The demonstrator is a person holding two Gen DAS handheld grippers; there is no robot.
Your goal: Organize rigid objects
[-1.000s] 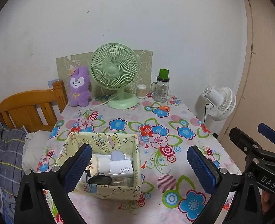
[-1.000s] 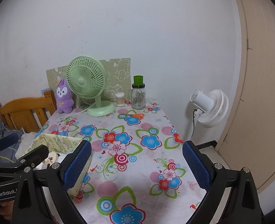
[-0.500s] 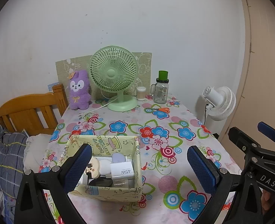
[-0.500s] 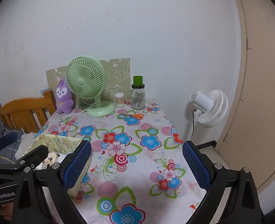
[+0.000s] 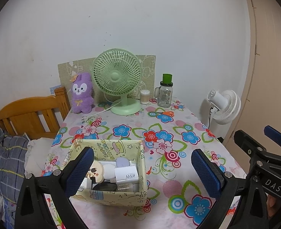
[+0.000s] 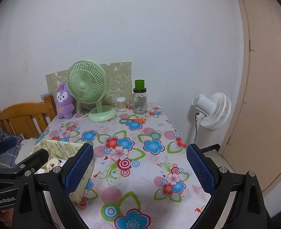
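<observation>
A pale yellow patterned box (image 5: pixel 110 148) stands on the flowered table near its front left; it also shows in the right wrist view (image 6: pixel 62 148). It holds several small items, among them a white 45W charger (image 5: pixel 126 174). My left gripper (image 5: pixel 142 171) is open and empty, held above and in front of the box. My right gripper (image 6: pixel 139 168) is open and empty over the table to the right of the box. Each gripper shows at the edge of the other's view.
At the table's back stand a green desk fan (image 5: pixel 117 80), a purple plush rabbit (image 5: pixel 82 93), a cotton swab jar (image 5: pixel 144 96), a glass jar with green lid (image 5: pixel 165 93) and orange scissors (image 5: pixel 164 113). A wooden bed headboard (image 5: pixel 29 112) is left, a white floor fan (image 5: pixel 223 106) right.
The left wrist view has pulled back and risen slightly, so the box sits a little lower and farther. The right gripper has hardly moved. Both grippers stay open.
</observation>
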